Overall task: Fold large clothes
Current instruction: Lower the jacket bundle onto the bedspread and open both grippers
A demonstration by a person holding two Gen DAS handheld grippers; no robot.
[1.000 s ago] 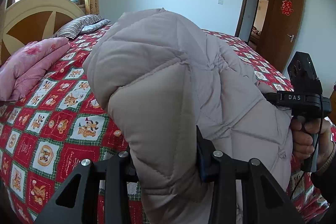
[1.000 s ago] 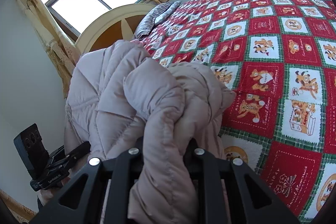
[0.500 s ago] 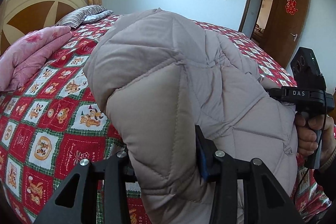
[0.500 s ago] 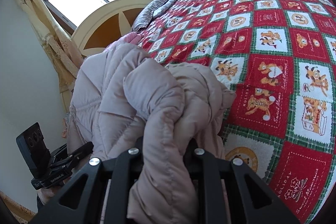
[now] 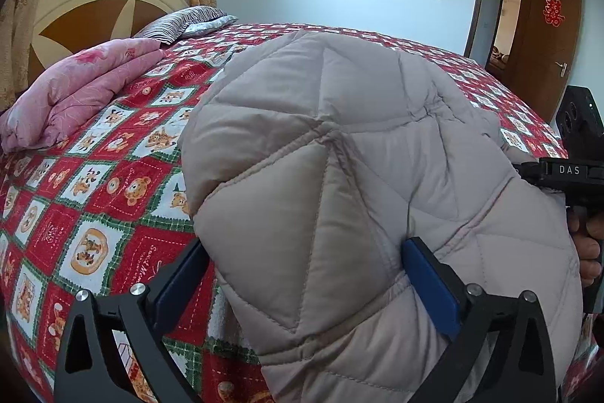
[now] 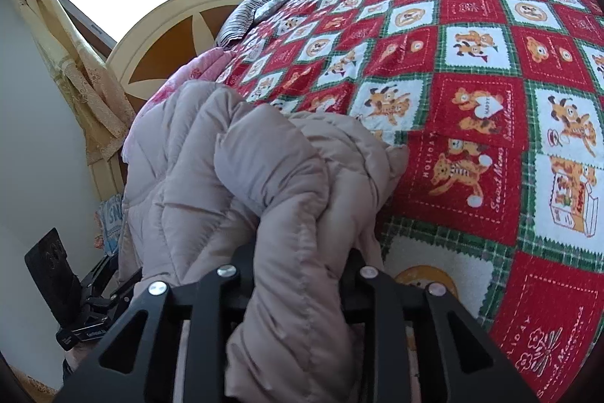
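A large beige quilted puffer coat (image 5: 339,153) is bunched over the near edge of the bed. My left gripper (image 5: 305,259) has its jaws spread wide, with a thick fold of the coat lying between the blue pads (image 5: 430,278). My right gripper (image 6: 298,270) is shut on a bunched fold of the same coat (image 6: 271,176). The right gripper also shows at the right edge of the left wrist view (image 5: 566,172), at the coat's far side. The left gripper's body shows at the lower left of the right wrist view (image 6: 75,297).
The bed carries a red, green and white cartoon-patch quilt (image 6: 472,70). A folded pink blanket (image 5: 75,93) and a striped pillow (image 5: 181,21) lie by the headboard (image 5: 98,2). A window is behind it. A brown door (image 5: 547,40) stands open at the right.
My left gripper's jaws have opened wide around the coat fold they were clamping. Both views have tilted lower toward the bed. The right gripper keeps its grip.
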